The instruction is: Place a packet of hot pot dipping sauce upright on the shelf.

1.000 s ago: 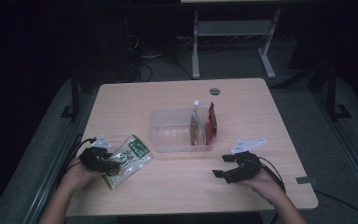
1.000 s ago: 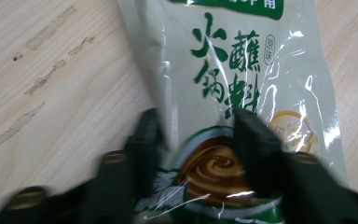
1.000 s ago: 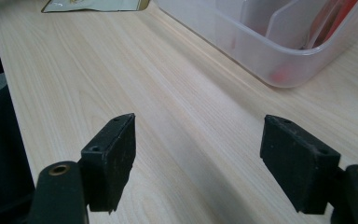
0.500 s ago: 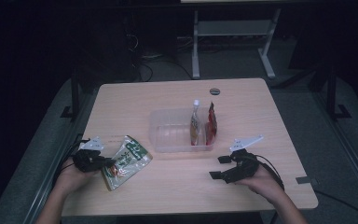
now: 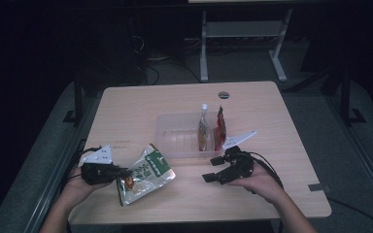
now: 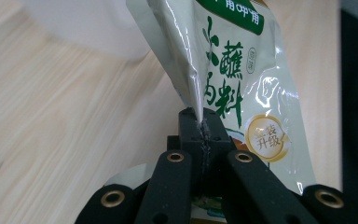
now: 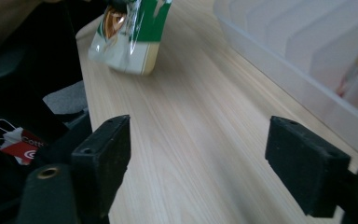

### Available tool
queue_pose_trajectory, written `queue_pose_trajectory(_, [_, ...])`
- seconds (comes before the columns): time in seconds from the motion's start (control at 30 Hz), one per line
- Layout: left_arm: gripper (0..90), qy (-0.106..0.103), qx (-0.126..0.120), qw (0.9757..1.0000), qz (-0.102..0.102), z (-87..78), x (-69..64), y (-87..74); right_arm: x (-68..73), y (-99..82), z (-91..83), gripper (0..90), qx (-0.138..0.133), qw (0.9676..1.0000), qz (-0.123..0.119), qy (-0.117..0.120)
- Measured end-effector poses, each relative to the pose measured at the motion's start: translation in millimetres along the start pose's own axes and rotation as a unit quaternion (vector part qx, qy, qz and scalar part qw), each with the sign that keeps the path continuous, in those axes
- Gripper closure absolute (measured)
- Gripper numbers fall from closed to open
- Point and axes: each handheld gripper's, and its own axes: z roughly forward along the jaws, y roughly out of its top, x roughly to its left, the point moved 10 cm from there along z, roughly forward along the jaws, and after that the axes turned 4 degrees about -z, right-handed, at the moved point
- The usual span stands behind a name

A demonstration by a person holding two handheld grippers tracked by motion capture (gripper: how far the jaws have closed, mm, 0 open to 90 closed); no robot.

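A green and cream foil pouch (image 5: pixel 145 174) with printed characters is at the table's front left, one edge pinched in my left gripper (image 5: pixel 120 171). In the left gripper view the two jaws are shut on the pouch's (image 6: pixel 233 70) crimped side seam, and the pouch hangs tilted over the wood. My right gripper (image 5: pixel 212 169) is open over bare table at the front, right of the pouch and just before the clear container (image 5: pixel 175 138). Between its spread jaws (image 7: pixel 198 154) lies only tabletop, with the pouch (image 7: pixel 130 32) farther off.
The clear ribbed container (image 7: pixel 298 60) holds a pale spouted pouch (image 5: pixel 203 128) and a red pouch (image 5: pixel 219 127), upright at its right end. A dark round disc (image 5: pixel 223 94) sits near the table's far edge. The front edge lies close behind both hands.
My left gripper has shifted the pouch slightly right and toward the front edge, still shut on it. My right gripper has edged a little to the left and stays open.
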Motion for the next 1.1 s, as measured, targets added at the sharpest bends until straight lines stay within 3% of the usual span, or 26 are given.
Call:
queue_pose_trajectory(0.07, [89.8,-0.007,-0.007,0.9999,0.009,2.3,-6.8,7.8,3.9,7.0,2.2,22.4,0.0,0.9998,-0.003,0.018])
queue_pose_trajectory(0.3, [89.8,-0.037,-0.027,0.9983,0.035,14.9,-27.5,32.7,12.9,28.0,7.1,42.4,-0.013,0.9983,-0.005,0.057])
queue_pose_trajectory(0.5, [89.8,-0.051,-0.028,0.9972,0.047,25.0,-37.0,41.3,20.3,36.0,12.9,57.4,-0.012,0.9959,0.001,0.09])
queue_pose_trajectory(0.6, [89.8,-0.053,-0.028,0.9968,0.052,27.5,-39.2,42.8,22.0,37.4,15.3,63.0,-0.008,0.995,-0.001,0.1])
queue_pose_trajectory(0.83, [89.8,-0.054,-0.032,0.9964,0.058,32.6,-43.1,48.0,31.9,44.1,22.9,63.6,-0.006,0.9914,0.003,0.131])
queue_pose_trajectory(1.1, [89.8,-0.049,-0.027,0.9967,0.059,35.7,-43.4,49.2,35.9,45.8,26.9,77.4,-0.003,0.9907,-0.001,0.136])
